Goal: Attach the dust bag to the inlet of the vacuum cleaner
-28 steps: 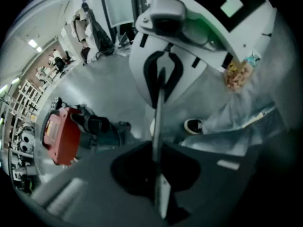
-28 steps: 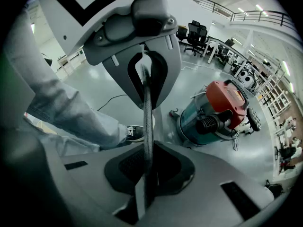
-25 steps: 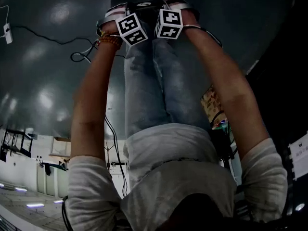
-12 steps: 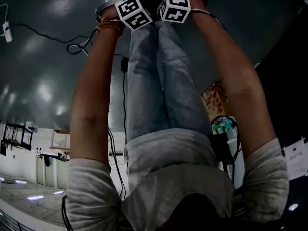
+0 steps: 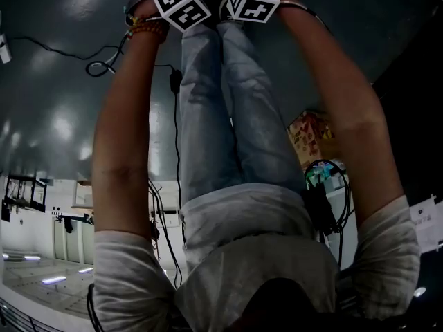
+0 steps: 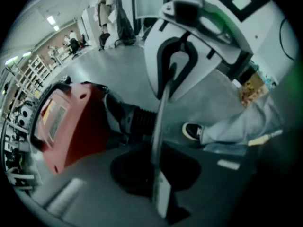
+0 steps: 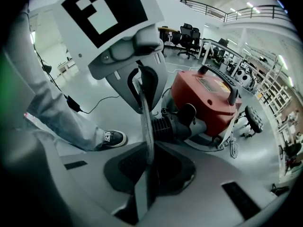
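A thin flat card, the dust bag's collar [image 6: 160, 126], runs edge-on between my two grippers. My left gripper [image 6: 160, 186] is shut on one end of it. The right gripper [image 7: 144, 176] clamps the other end of the dust bag's collar [image 7: 145, 122]. Each gripper view shows the other gripper facing it. Beyond them the red vacuum cleaner [image 7: 208, 96] lies on the grey floor, its black ribbed inlet [image 7: 165, 126] turned toward the card. The vacuum cleaner [image 6: 66, 122] sits to the left in the left gripper view. In the head view only the marker cubes [image 5: 181, 3] show; the jaws are hidden.
The person's jeans legs [image 5: 228, 95] and a black shoe [image 7: 112, 138] stand close beside the inlet. A black cable with an adapter [image 7: 73, 104] trails over the floor. A white cord [image 7: 232, 148] and a wheel [image 7: 253, 119] lie by the vacuum. Desks and chairs [image 7: 189, 44] stand far back.
In the head view both marker cubes have slid toward the top edge, the arms reaching further out from the body. The cubes stay side by side.
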Action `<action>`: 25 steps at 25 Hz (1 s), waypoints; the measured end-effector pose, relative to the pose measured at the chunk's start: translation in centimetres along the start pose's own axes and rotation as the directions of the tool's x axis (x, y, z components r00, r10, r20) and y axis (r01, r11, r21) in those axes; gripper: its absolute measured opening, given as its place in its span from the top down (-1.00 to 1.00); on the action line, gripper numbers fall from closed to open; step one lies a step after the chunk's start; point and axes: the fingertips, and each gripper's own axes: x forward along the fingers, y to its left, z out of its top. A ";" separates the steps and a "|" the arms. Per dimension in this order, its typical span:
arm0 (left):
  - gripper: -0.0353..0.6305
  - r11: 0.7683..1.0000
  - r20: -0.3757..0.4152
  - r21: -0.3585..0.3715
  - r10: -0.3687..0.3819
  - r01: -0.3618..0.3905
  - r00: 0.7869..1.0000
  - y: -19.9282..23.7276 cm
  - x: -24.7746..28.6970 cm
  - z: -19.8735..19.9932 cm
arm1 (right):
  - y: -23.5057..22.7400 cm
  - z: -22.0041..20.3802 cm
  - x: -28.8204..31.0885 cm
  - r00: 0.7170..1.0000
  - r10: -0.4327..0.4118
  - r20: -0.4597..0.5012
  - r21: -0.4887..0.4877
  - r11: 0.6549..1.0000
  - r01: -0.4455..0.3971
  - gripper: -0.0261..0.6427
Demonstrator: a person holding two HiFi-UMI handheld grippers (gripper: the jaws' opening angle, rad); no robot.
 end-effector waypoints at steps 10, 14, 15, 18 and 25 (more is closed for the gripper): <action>0.77 1.000 -0.004 0.002 -0.022 0.022 1.000 1.4 -0.9 0.1 | -2.6 -0.4 1.5 0.995 -0.035 -0.093 0.012 0.999 0.036 0.82; 0.78 0.994 -0.025 -0.086 -0.065 0.063 0.998 1.6 0.0 -2.6 | -1.6 1.9 2.7 0.996 -0.032 -0.083 -0.081 0.996 0.025 0.82; 0.78 0.994 -0.028 -0.082 -0.067 0.065 0.997 1.6 0.0 -2.6 | -1.6 2.0 3.0 0.996 -0.033 -0.085 -0.079 0.997 0.027 0.82; 0.77 0.999 -0.038 -0.005 -0.036 0.036 0.999 2.3 -1.0 -2.0 | -1.9 1.2 3.4 0.995 -0.054 -0.089 -0.045 0.998 0.050 0.82; 0.71 0.997 -0.038 0.073 -0.021 0.024 0.999 3.5 -1.4 -0.7 | -1.4 -0.4 3.6 0.993 -0.053 -0.107 0.028 0.998 0.057 0.79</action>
